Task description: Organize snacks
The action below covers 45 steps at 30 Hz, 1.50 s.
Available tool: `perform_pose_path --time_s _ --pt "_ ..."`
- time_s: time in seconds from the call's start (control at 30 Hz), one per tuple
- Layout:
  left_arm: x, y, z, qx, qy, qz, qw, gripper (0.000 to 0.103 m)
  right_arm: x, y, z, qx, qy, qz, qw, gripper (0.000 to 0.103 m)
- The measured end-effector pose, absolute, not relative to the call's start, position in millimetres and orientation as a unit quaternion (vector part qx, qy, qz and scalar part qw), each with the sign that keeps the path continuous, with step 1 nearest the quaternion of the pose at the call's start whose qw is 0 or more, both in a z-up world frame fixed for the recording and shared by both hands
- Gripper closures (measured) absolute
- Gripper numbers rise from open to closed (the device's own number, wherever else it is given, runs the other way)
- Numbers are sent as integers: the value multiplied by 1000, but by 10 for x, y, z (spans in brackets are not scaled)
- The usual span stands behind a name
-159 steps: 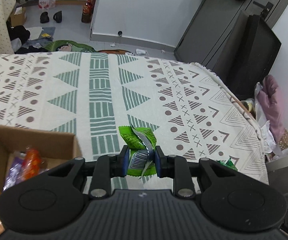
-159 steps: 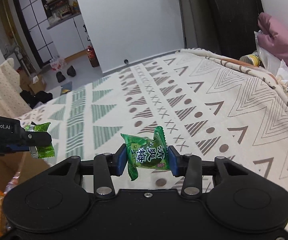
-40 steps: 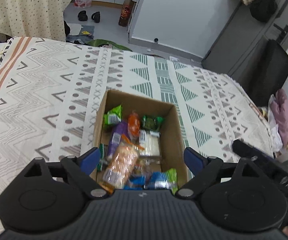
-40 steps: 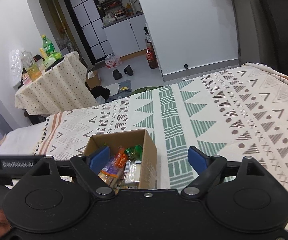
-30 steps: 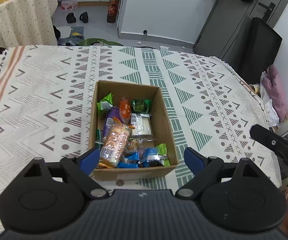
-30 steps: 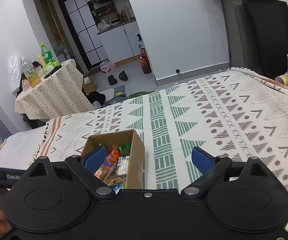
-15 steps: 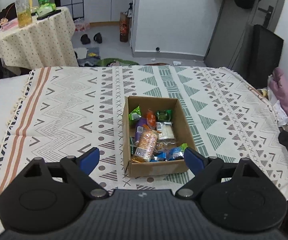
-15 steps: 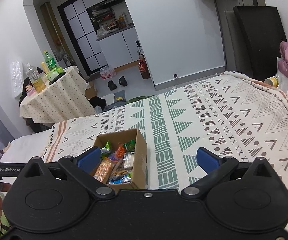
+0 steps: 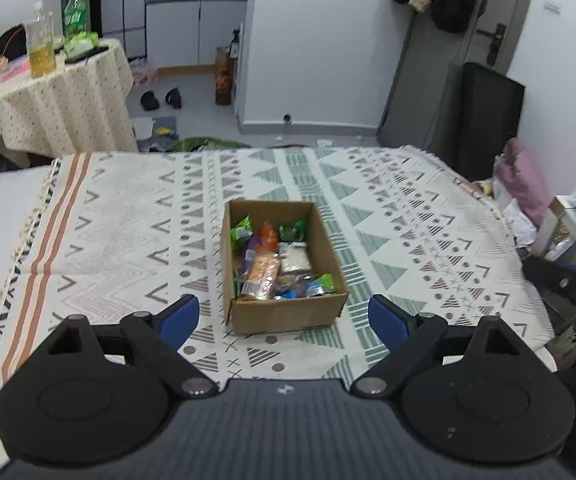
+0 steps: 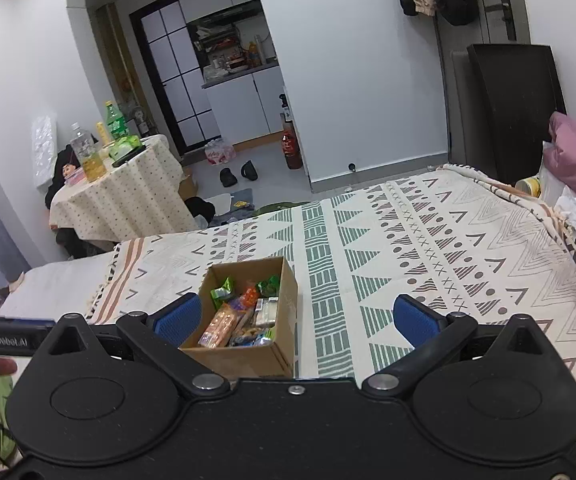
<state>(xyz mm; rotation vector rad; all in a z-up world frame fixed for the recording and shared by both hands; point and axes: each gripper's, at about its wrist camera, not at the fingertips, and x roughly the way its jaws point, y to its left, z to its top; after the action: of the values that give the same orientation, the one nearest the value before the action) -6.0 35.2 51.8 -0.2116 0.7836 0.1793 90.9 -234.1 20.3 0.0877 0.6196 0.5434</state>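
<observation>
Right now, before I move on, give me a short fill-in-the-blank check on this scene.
1. The brown cardboard box sits on the patterned ____.
2. Both the left gripper and the right gripper are ____.
3. The wrapped snacks lie ____ the box.

Missing words: blanket; open; inside

The right tongs (image 10: 294, 318) gape empty above the snack-filled cardboard box (image 10: 276, 350) on the patterned blanket (image 10: 428, 248).

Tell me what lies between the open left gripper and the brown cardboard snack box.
Only bare patterned blanket, as the left wrist view shows: nothing sits between the left gripper and the cardboard box.
</observation>
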Motion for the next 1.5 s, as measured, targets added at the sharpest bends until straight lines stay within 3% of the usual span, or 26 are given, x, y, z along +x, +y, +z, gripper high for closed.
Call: perform_pose_path --time_s 0.5,1.5 --pt "-507 25 791 -97 350 86 928 11 478 -2448 244 27 293 273 916 0" --pt "-542 16 708 -90 353 95 926 11 383 -2580 252 30 288 267 919 0"
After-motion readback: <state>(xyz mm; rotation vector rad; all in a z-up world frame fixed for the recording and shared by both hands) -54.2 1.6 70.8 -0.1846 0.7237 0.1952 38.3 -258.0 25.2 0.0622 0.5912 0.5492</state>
